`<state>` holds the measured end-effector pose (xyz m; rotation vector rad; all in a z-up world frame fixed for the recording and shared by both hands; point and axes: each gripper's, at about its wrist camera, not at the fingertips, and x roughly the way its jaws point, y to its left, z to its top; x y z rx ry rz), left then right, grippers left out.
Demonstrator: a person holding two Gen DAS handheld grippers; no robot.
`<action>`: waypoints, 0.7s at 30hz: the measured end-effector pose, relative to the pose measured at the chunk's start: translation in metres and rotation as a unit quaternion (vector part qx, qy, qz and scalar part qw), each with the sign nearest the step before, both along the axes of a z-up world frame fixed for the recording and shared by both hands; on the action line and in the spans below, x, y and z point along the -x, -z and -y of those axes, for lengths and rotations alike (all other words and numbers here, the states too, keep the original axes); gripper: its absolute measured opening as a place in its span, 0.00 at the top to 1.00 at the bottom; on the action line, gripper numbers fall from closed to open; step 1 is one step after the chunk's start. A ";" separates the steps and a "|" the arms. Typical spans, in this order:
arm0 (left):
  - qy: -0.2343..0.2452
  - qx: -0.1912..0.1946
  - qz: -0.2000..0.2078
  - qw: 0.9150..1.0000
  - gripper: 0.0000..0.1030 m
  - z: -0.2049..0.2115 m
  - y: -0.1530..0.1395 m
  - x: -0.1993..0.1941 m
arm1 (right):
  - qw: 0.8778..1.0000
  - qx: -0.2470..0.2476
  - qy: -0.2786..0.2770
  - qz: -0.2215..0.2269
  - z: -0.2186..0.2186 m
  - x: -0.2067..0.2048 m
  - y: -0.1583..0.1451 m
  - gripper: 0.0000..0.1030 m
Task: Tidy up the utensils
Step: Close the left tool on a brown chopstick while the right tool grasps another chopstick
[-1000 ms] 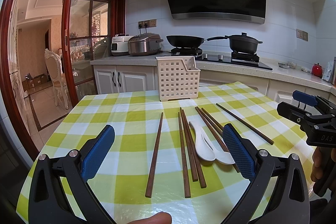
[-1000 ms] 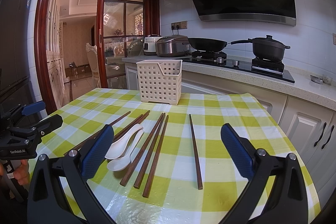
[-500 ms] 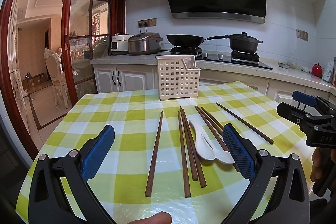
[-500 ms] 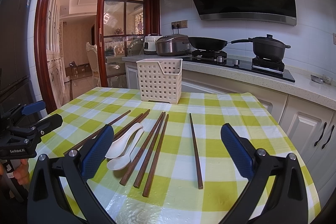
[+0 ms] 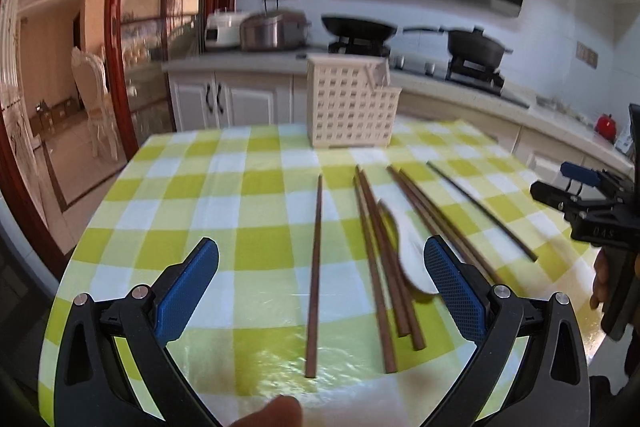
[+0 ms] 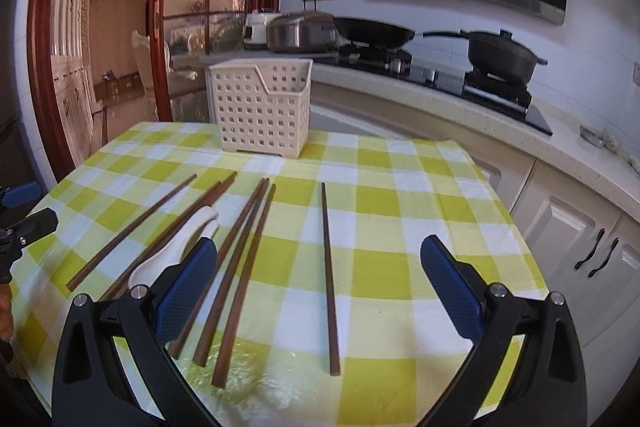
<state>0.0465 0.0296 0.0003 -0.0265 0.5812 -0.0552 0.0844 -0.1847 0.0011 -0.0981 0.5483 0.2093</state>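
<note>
Several brown chopsticks lie side by side on the yellow-checked tablecloth (image 5: 256,227), with white spoons (image 5: 408,255) among them. One chopstick (image 5: 315,267) lies apart on the left, straight ahead of my open left gripper (image 5: 320,283), which holds nothing. A cream perforated utensil basket (image 5: 352,103) stands upright at the table's far side. In the right wrist view a lone chopstick (image 6: 330,275) lies between the fingers of my open right gripper (image 6: 318,283), the white spoons (image 6: 176,247) sit just past its left finger, and the basket (image 6: 262,111) stands behind.
Behind the table runs a kitchen counter (image 6: 480,107) with a stove, a wok (image 5: 358,27), a pot (image 6: 502,57) and rice cookers. A red-framed glass door (image 5: 120,47) is at the left. The table's right edge drops toward white cabinets (image 6: 580,235).
Both grippers have tilted downward and moved forward over the table; the utensils look nearer and lower in both views. Nothing on the table has moved and both grippers stay open.
</note>
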 end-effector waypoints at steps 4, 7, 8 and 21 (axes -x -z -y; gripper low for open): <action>-0.002 -0.005 -0.028 1.000 0.07 -0.007 0.002 -0.022 | 0.999 0.001 -0.013 -0.050 0.003 -0.032 0.011 0.04; 0.009 -0.001 -0.057 0.998 0.07 -0.011 0.007 -0.045 | 0.995 0.009 -0.034 -0.098 0.001 -0.060 0.022 0.04; 0.013 -0.002 -0.066 0.998 0.11 -0.011 0.009 -0.052 | 0.993 0.026 -0.036 -0.112 -0.001 -0.071 0.027 0.04; 0.052 -0.005 -0.156 0.986 0.52 -0.002 0.041 -0.126 | 0.980 0.029 -0.046 -0.192 -0.006 -0.135 0.060 0.23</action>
